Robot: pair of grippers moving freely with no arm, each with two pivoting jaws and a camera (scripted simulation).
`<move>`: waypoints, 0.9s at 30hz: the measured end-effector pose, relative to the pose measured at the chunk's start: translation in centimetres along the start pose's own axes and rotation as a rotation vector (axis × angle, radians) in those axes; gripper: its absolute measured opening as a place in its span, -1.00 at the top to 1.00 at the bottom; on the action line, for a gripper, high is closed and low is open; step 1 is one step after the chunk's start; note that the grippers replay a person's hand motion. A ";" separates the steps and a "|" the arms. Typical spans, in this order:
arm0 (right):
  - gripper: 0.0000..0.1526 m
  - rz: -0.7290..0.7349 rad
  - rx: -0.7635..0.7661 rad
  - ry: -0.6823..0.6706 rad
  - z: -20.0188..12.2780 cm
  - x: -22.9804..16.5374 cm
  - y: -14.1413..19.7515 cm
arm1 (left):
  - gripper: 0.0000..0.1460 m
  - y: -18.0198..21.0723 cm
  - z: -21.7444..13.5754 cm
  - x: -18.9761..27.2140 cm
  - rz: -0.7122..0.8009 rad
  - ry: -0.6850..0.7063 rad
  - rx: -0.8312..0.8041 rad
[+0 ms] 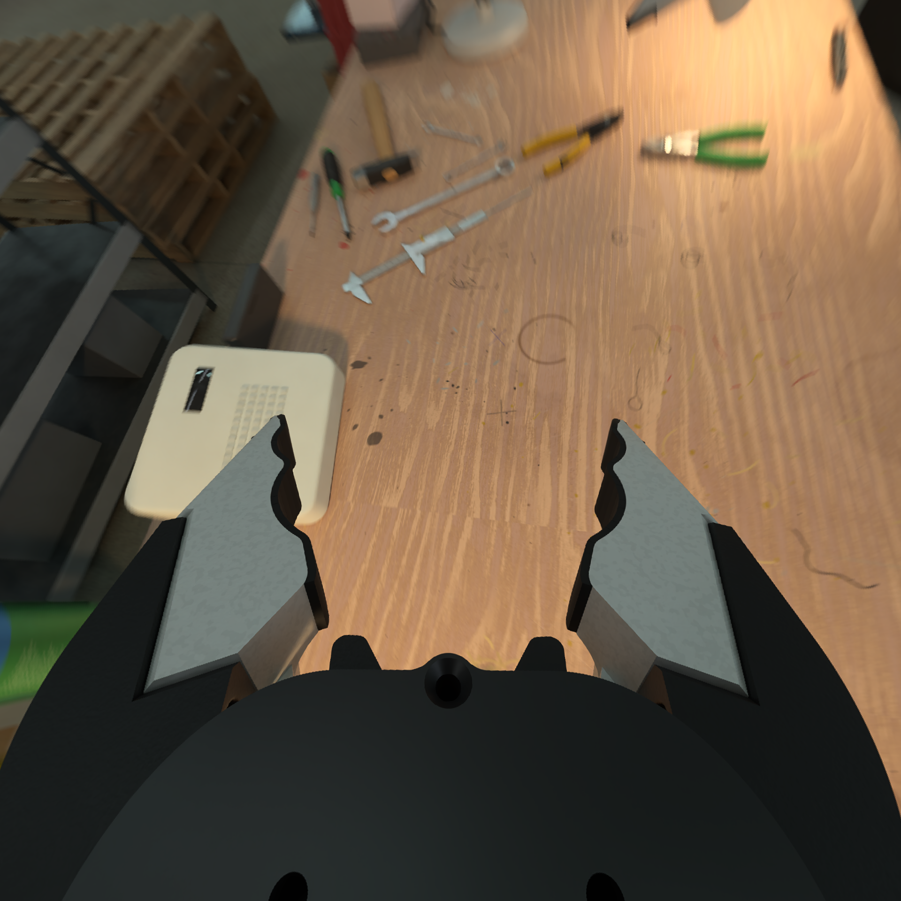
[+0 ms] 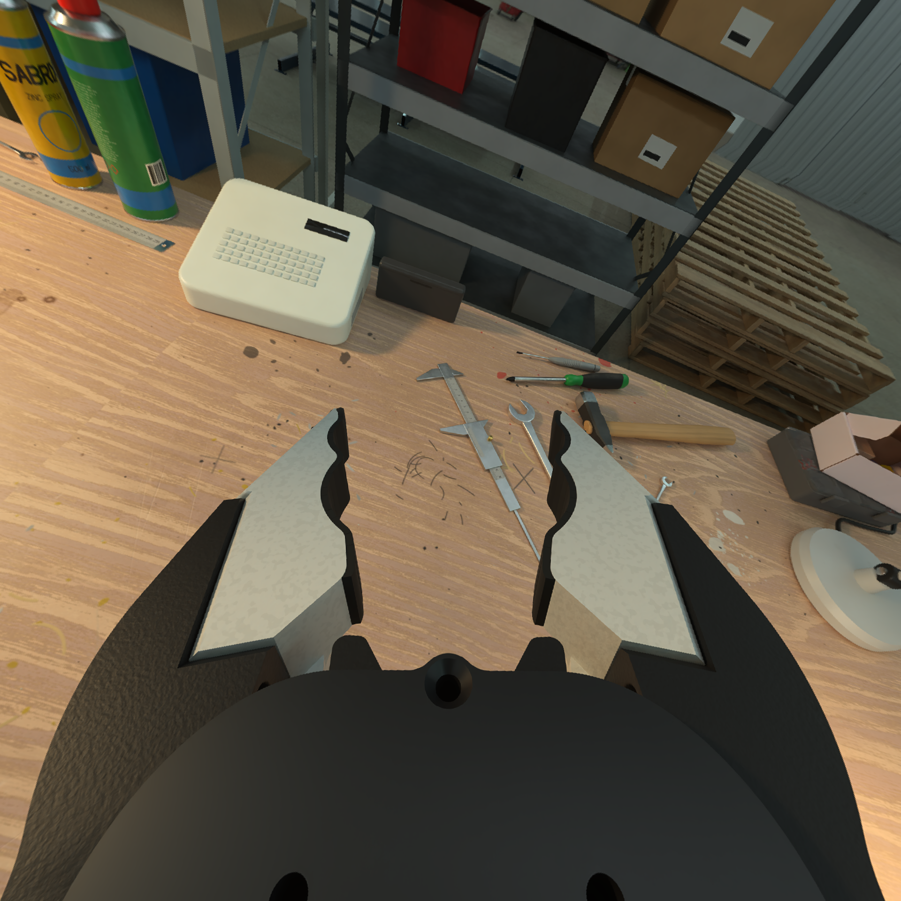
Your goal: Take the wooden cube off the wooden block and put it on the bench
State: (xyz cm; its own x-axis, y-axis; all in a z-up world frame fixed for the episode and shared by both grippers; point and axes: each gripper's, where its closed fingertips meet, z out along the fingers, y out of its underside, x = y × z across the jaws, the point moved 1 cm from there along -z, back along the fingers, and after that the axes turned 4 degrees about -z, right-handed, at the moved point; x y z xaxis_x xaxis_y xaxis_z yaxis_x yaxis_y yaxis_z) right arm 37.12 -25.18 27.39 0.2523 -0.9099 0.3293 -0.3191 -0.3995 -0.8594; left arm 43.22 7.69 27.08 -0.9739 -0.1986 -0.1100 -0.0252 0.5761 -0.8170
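Two grippers, left gripper (image 1: 447,421) and right gripper (image 2: 447,414), both hang above the bench (image 1: 634,390) with jaws apart and nothing held. Neither the wooden cube nor the wooden block shows in either view, so their place cannot be told. Judgement: the step in hand is finding the stack; turn one gripper to search before descending, keep the jaws wide. Around: a cream box (image 2: 278,258) at the bench's far edge, spray cans (image 2: 114,112) toward its far left corner, and a caliper (image 2: 475,439), spanner (image 2: 529,431) and hammer (image 2: 653,429) toward its right edge. These could snag a low sweep.
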 end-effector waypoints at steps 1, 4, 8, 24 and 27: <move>-0.09 0.006 0.005 -0.003 0.0 0.0 -0.1 | -0.71 0.7 -2.6 -0.7 -0.059 -0.015 0.057; -0.09 -0.002 -0.004 -0.006 0.2 -0.2 -0.1 | -0.58 5.4 -8.4 -2.5 -0.213 -0.049 0.082; -0.09 -0.017 -0.018 -0.011 0.7 -0.7 -0.2 | -0.42 14.2 -11.4 -3.6 -0.287 -0.147 -0.103; -0.10 -0.033 -0.064 -0.024 1.7 -1.6 0.2 | -0.14 29.5 -3.5 -1.6 -0.219 -0.069 -0.541; -0.10 -0.040 -0.071 -0.025 1.8 -1.6 0.3 | 0.04 29.8 -3.1 -1.6 -0.224 -0.051 -0.545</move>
State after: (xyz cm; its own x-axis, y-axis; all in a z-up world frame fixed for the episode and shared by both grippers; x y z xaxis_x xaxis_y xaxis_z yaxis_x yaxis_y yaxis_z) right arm 38.29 -23.61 25.85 0.2886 -0.8905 0.3518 -0.3720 -0.4428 -0.8158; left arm 43.34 27.59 4.67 -0.9199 -0.3922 -0.0065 -0.3541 0.8375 -0.4163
